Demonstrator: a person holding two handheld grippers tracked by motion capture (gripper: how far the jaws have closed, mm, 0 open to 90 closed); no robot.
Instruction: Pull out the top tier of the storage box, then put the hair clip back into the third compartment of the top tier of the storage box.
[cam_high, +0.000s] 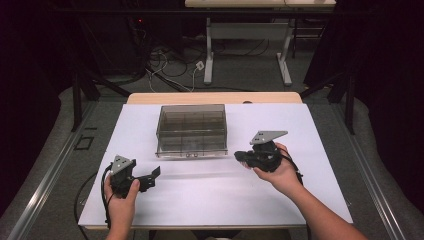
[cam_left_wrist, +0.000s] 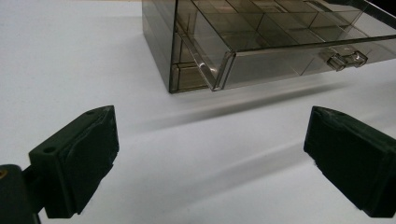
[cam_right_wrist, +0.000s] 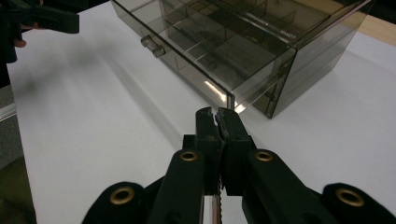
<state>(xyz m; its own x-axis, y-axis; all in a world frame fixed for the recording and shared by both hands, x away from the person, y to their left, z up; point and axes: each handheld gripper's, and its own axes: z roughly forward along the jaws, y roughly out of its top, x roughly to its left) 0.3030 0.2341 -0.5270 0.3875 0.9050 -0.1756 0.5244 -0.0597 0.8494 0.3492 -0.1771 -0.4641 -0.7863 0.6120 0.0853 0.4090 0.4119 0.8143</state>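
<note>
The right gripper (cam_right_wrist: 218, 122) has its jaws pressed together with nothing between them, its tip just short of the near right corner of the smoky clear organizer box (cam_high: 191, 130). The left gripper (cam_high: 150, 175) has its jaws spread wide and empty, aimed toward one o'clock at the box's front. The box sits on the white table (cam_high: 210, 192) at about twelve o'clock from the person, its small front latch (cam_left_wrist: 345, 59) apparently fastened. Nothing is started yet, I'd say; next someone must steady the box and work that latch.
</note>
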